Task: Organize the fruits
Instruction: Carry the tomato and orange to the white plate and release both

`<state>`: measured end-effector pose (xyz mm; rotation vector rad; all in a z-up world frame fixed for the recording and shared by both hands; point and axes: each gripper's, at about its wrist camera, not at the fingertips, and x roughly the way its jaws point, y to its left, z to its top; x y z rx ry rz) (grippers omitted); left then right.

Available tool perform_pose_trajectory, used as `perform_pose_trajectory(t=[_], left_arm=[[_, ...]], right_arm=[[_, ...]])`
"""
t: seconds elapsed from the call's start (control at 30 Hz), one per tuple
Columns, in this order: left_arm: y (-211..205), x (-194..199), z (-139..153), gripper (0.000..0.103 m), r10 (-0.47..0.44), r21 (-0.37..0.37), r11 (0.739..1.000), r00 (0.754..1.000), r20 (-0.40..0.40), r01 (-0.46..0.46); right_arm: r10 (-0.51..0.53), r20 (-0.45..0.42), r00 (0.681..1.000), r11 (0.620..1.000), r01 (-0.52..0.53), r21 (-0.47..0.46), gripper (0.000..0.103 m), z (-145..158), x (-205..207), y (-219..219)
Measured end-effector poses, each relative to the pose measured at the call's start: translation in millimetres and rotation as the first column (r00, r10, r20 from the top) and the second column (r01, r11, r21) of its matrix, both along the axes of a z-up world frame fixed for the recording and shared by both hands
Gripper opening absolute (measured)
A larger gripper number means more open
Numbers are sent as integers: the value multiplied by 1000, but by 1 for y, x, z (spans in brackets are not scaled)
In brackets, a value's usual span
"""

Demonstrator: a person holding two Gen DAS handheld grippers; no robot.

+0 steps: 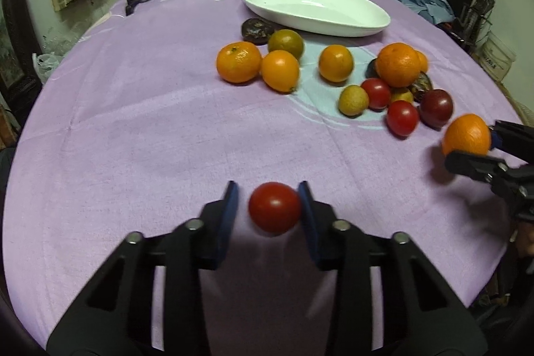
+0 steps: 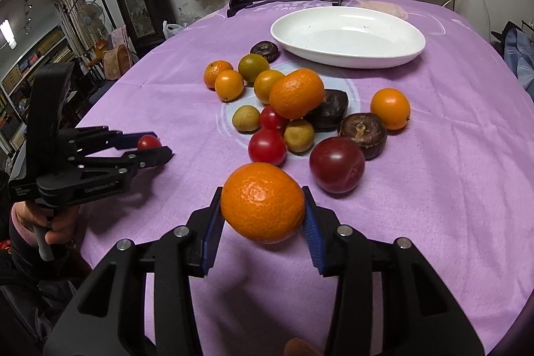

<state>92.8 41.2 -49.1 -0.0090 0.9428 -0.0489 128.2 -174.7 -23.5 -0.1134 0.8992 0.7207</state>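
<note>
1. My left tool (image 1: 268, 206) is shut on a tomato (image 1: 274, 208), pads at its sides so the round skin can't roll out.
2. My right tool (image 2: 263, 212) grips an orange (image 2: 262, 202) the same way, lifted clear of the tabletop (image 2: 434, 206) by its shadow.
3. The dish (image 2: 347, 37) sits empty, well ahead of both tools, beyond the fruit pile (image 2: 293, 112). I judge both fruits are bound there.
</note>
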Motion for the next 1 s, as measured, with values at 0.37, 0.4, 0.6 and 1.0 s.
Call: perform_pose_trajectory(t=[0.37, 0.4, 0.6, 1.0], left_arm=[[-1, 79, 57, 29, -4, -60, 998, 989, 148, 13], [-3, 94, 62, 29, -10, -65, 998, 987, 158, 21], [-22, 198, 69, 29, -5, -61, 998, 990, 144, 14], [-41, 242, 48, 69, -3, 29, 1000, 996, 91, 1]], right_arm=[[-73, 106, 992, 991, 59, 122, 45, 56, 100, -2], [-108, 109, 988, 989, 96, 117, 45, 57, 124, 0], [-219, 42, 975, 976, 219, 17, 45, 22, 223, 15], [-188, -19, 982, 982, 187, -33, 53, 10, 224, 16]])
